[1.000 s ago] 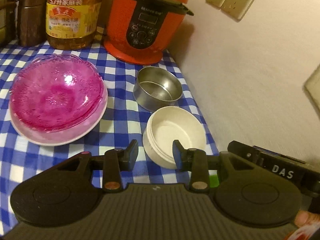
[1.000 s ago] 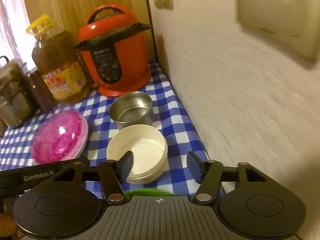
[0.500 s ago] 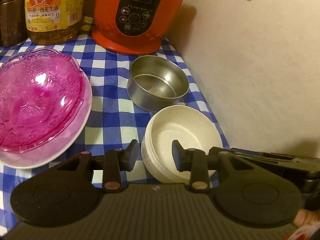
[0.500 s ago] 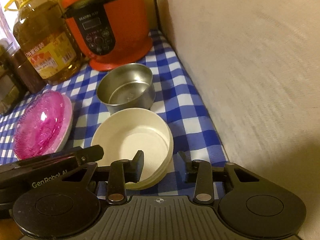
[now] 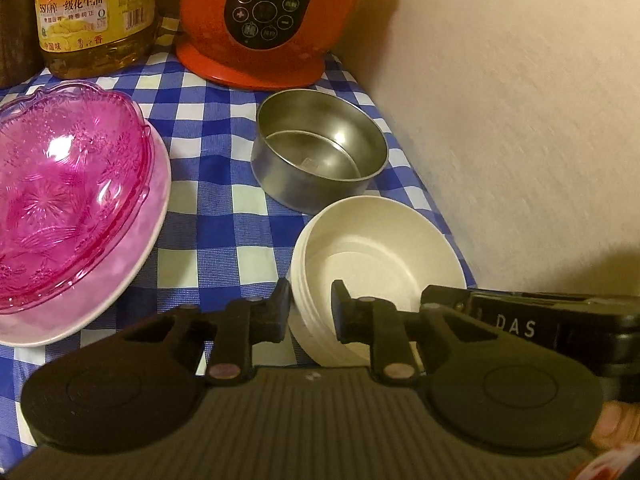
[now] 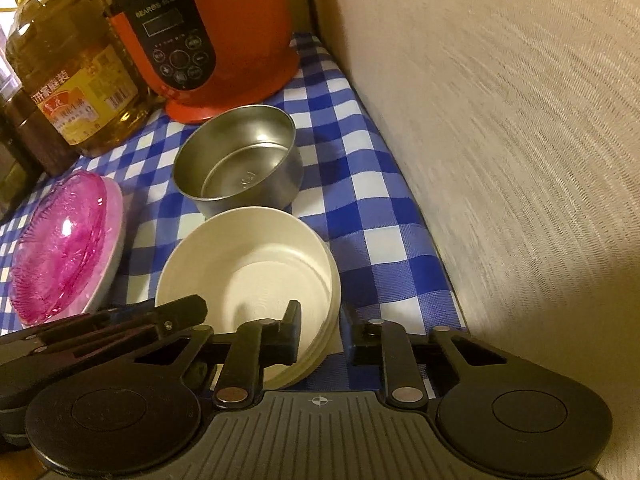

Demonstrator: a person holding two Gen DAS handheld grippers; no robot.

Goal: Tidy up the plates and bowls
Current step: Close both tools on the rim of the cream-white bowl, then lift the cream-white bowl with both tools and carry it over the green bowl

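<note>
A cream bowl (image 5: 380, 256) (image 6: 248, 264), which looks like a nested stack, sits on the blue checked cloth close to the wall. My left gripper (image 5: 311, 314) straddles its near left rim, one finger outside and one inside. The jaws are closing, with a sliver of gap still showing. My right gripper (image 6: 323, 326) straddles the near right rim the same way, also closing with small gaps visible. A steel bowl (image 5: 320, 148) (image 6: 240, 152) stands just behind the cream one. Left of them, a pink glass bowl (image 5: 68, 184) (image 6: 60, 240) rests on a pale pink plate (image 5: 132, 248).
A red rice cooker (image 5: 272, 20) (image 6: 208, 36) and a big oil bottle (image 5: 92, 12) (image 6: 68, 72) stand at the back. A beige wall (image 5: 520, 120) runs tight along the table's right edge. Dark jars stand at the far left.
Both grippers have come down and forward onto the cream bowl. Their jaws have narrowed from wide apart to a close straddle of its rim. The dishes have not moved.
</note>
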